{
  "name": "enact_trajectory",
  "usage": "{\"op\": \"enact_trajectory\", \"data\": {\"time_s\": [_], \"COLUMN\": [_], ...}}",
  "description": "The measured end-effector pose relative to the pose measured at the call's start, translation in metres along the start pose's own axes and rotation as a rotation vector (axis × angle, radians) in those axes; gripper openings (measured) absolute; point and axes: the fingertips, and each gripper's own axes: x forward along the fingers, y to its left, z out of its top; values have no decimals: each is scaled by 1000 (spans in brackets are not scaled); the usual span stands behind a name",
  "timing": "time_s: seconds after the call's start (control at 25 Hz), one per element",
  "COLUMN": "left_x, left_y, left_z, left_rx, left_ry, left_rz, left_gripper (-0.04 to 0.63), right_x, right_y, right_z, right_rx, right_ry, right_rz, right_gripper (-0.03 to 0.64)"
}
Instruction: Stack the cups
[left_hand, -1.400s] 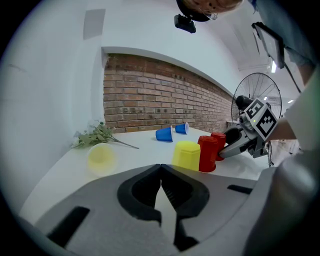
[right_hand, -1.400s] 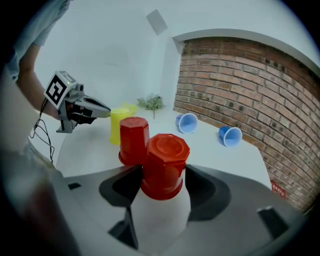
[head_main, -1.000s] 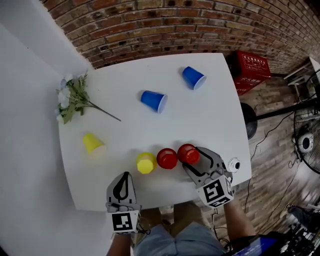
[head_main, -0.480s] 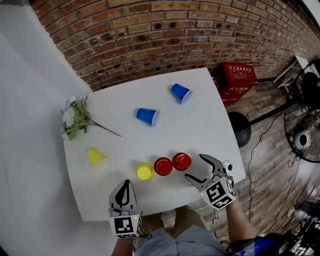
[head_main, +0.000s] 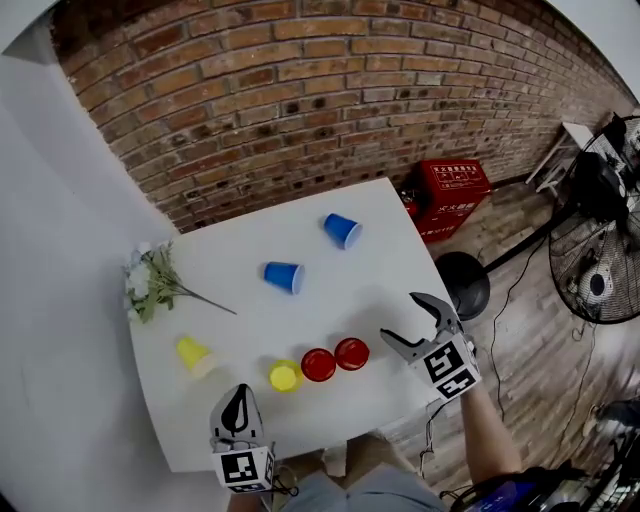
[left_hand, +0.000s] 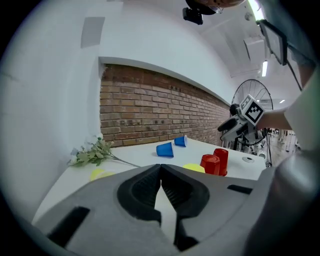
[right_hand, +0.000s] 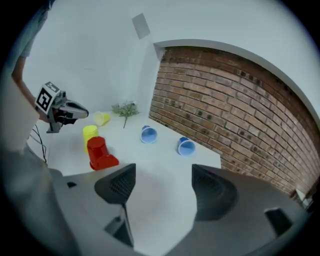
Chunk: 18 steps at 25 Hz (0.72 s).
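Now my right gripper (head_main: 400, 317), jaws just opened wide and empty, hangs beside the upside-down red cups (head_main: 351, 353) and yellow cup (head_main: 284, 376) in a row, my left gripper (head_main: 239, 392) pinched together on nothing; next, I think, it must fetch a lying blue cup (head_main: 284, 276).

Your head camera looks steeply down on the whole worktop (head_main: 370, 290). The left tool (head_main: 242, 392) and right tool (head_main: 402, 318) cameras look low across it from opposite ends, sharing the red cups (head_main: 351, 353).
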Motion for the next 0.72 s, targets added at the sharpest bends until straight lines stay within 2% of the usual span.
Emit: {"op": "enact_trajectory", "data": {"time_s": [0.16,0.32,0.44,0.56,0.72], "left_x": [6,12,16,20,21], "left_y": [4,9,14,19,25], "left_z": [-6,-13,-21,-21,-30], "left_rx": [-21,-38,-59,-70,-91], "left_ry": [31,64,85,98,125], "left_rz": [61,119,161,192,232], "left_gripper": [6,6,6,6,6], "right_x": [38,90,133,175,210], "right_y": [-37,-79,-99,-102,-90], "right_z": [28,51,66,72,80], "right_rx": [-34,15,-3,-47,-46], "right_ry": [-9,61,112,179,310], "right_rz": [34,71,124,223,435], "right_gripper": [351,353,347,330,331]}}
